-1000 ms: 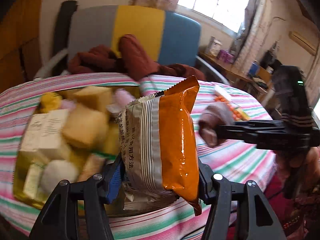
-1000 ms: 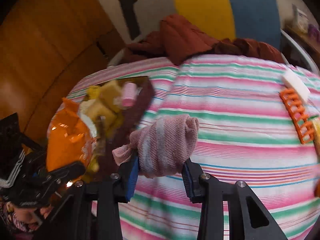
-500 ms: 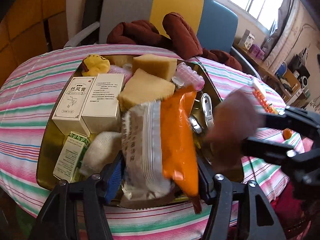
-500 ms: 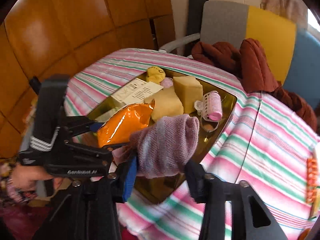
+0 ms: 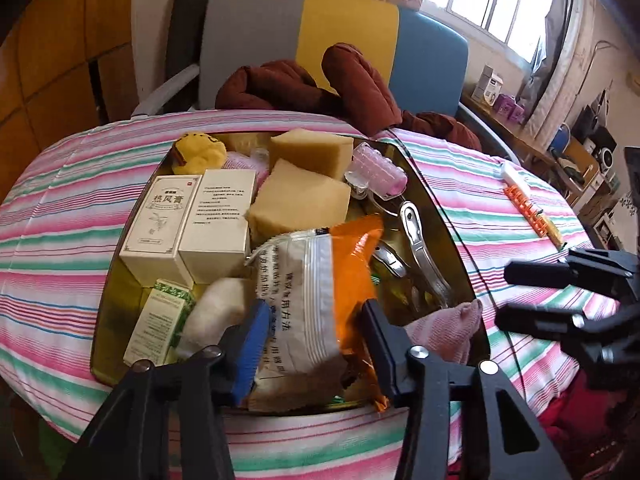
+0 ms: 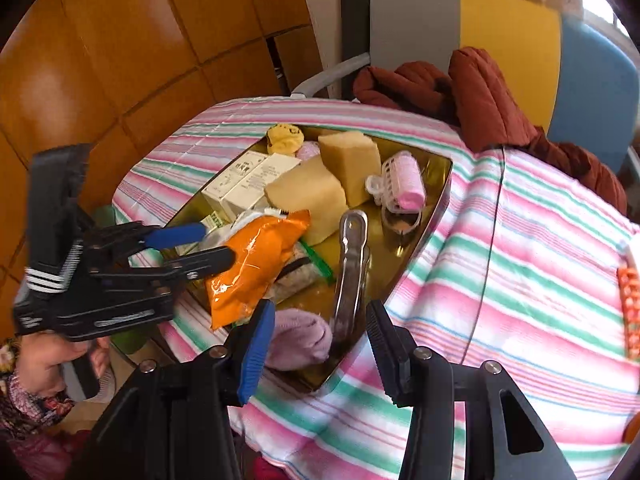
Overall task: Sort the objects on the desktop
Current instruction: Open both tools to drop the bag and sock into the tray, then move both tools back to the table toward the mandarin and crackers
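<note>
A gold tray (image 5: 438, 216) (image 6: 436, 196) on the striped tablecloth holds boxes, sponges, a pink hair roller (image 5: 380, 170), metal tongs (image 6: 352, 256) and more. My left gripper (image 5: 312, 332) (image 6: 204, 246) has its jaws wide, and the orange snack packet (image 5: 320, 292) (image 6: 256, 264) rests between them on the tray's near part. My right gripper (image 6: 320, 336) (image 5: 504, 292) is open above the tray's near corner. The pink cloth (image 6: 298, 338) (image 5: 444, 332) lies in that corner, free of the jaws.
An orange hair clip (image 5: 528, 212) (image 6: 630, 304) and a white tube (image 5: 514, 174) lie on the cloth to the right. A brown coat (image 5: 320, 84) hangs over the chair behind the table. A thin black cord (image 6: 492, 240) runs across the cloth.
My right gripper opened and dropped the pink cloth into the tray's near corner. My left gripper lowered the snack packet into the tray and its jaws spread.
</note>
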The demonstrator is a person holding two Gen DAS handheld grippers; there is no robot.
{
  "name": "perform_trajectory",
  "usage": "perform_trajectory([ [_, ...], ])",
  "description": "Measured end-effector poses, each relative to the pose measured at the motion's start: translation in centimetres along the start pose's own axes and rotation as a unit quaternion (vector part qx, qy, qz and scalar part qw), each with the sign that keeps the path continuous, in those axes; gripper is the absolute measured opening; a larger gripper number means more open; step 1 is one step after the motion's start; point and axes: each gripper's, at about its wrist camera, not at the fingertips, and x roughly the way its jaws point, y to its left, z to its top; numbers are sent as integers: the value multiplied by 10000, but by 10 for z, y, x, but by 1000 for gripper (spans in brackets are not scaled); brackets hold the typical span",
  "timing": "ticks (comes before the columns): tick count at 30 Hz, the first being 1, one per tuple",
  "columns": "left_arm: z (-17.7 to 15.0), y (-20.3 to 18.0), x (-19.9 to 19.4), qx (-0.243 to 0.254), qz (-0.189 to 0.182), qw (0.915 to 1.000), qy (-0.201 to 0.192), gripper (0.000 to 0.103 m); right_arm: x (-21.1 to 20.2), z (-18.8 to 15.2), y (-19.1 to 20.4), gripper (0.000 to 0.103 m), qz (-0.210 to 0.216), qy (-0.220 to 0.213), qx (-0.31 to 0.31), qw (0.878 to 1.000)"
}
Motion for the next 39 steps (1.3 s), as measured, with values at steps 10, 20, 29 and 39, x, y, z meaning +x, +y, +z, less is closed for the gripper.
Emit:
perform_trajectory([
  [10,6,9,4,-376,-202,9990,-163,50,40,-6,21,22,-351,609,-522,9962],
  [20,3,31,-34,-1138,-203,9909,-685,60,22,15,-7,22,-586,-152,182,9980],
  [29,9,-8,-27,-838,-553,9936,-510,60,-26,-6,-58,33,-914,-322,776,9923],
  [39,13,-80,-7,-179,-1026,9944,-165,68,-47,-43,-119,39,-1354,-188,1368,9811],
])
